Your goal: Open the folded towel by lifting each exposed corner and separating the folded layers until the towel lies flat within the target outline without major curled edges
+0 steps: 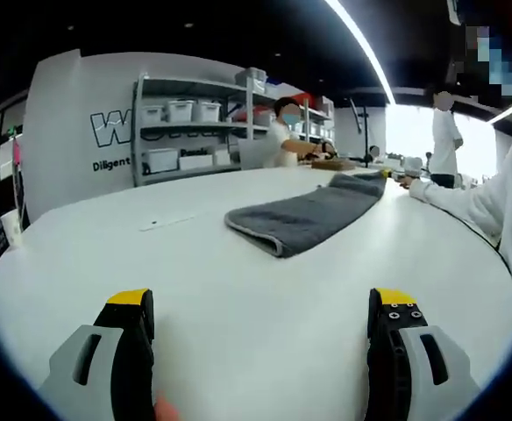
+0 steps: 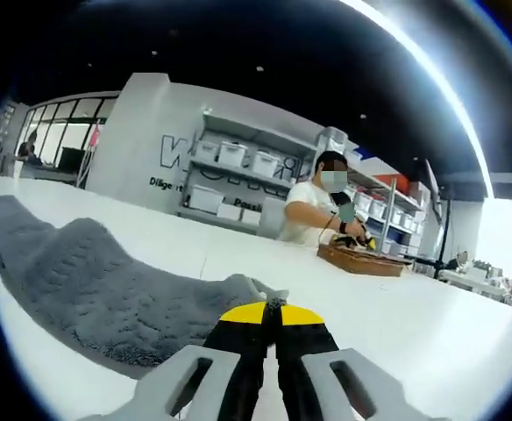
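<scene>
A grey towel lies folded into a long strip across the white table, running away to the right. My left gripper hovers open over bare table, well short of the towel's near end. A white sleeve reaches to the towel's far end. In the right gripper view the towel spreads to the left, rumpled. My right gripper has its jaws pressed together on the towel's corner, which bunches up right at the yellow tips.
A person in a white shirt works over a wooden tray at the table's far side. Another person stands at the back right. Shelves with white bins line the wall. A thin mark lies on the table.
</scene>
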{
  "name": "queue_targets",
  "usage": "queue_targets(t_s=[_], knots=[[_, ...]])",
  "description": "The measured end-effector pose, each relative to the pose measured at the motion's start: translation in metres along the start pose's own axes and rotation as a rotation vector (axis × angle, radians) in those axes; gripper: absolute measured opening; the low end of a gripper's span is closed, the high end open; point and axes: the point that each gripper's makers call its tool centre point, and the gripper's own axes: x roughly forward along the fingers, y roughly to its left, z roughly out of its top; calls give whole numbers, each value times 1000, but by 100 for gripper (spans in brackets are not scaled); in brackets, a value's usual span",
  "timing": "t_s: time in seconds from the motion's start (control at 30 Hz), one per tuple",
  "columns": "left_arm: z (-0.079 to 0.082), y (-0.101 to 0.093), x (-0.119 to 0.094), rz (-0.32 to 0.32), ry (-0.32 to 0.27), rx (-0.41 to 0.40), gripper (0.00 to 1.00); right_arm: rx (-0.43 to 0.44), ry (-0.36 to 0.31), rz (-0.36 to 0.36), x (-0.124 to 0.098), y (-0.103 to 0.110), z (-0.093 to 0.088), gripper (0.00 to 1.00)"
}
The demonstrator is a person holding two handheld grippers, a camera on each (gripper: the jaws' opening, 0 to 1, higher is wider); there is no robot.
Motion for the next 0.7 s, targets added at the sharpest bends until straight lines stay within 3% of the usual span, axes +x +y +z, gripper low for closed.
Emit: queue_targets(t_s=[0.17,0.53,0.63,0.7], knots=[[-1,-1,-1,8,-3,-7,100,52,22,-43,-1,-19,-10,0],[0,-5,-2,17,-16,-11,100,17,45,-80,-1,-32,-20,2],[0,-6,-2,15,-15,-9,100,14,41,-92,-2,-35,-19,10],[0,-6,-3,17,-18,-10,100,23,49,-121,-6,-42,-21,25]])
